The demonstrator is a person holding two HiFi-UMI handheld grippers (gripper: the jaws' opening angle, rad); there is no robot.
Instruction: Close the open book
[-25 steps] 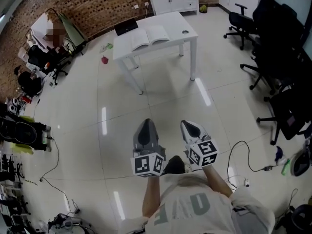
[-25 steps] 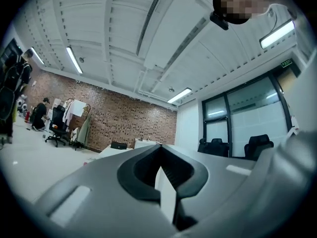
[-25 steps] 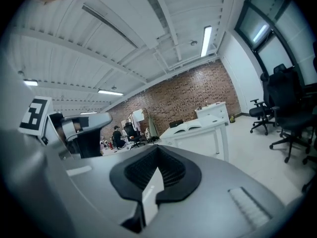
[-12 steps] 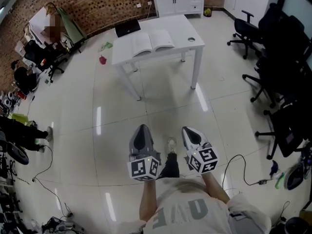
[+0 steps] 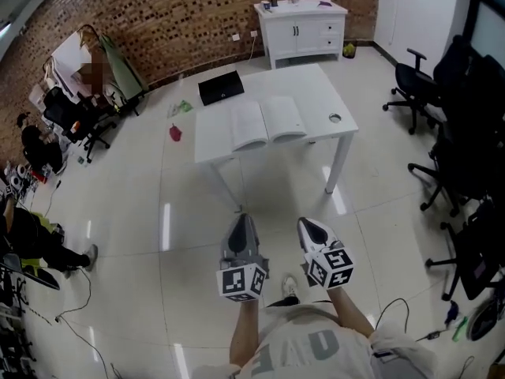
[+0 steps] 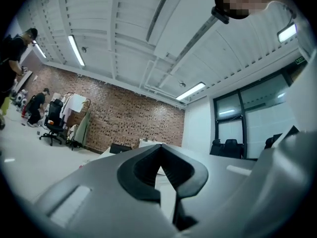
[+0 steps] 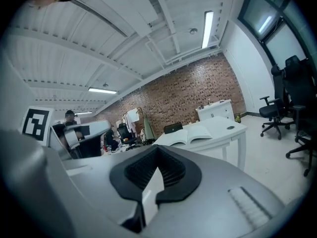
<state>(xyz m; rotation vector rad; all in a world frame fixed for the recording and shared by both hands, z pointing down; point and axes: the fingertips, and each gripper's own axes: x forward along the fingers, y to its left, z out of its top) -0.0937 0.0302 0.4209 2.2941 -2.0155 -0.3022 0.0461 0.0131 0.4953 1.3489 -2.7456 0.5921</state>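
The open book (image 5: pixel 268 121) lies flat, pages up, on the white table (image 5: pixel 312 85) some way ahead of me; in the right gripper view the book (image 7: pixel 190 132) shows on the table (image 7: pixel 225 131) beyond the jaws. My left gripper (image 5: pixel 242 221) and right gripper (image 5: pixel 307 225) hang side by side over the floor, well short of the table and pointing toward it. Both are shut with nothing held. The left gripper (image 6: pixel 159 147) and the right gripper (image 7: pixel 157 148) each show their tips meeting.
A closed black laptop (image 5: pixel 221 87) and a small ring-shaped thing (image 5: pixel 334 118) share the table. A white cabinet (image 5: pixel 304 18) stands behind it. Black office chairs (image 5: pixel 454 125) line the right side. A person (image 5: pixel 35 235) and clutter are at the left, and a red thing (image 5: pixel 175 133) lies on the floor.
Both grippers have travelled forward across the floor together, still shut. The table and book now look larger and nearer in the head view.
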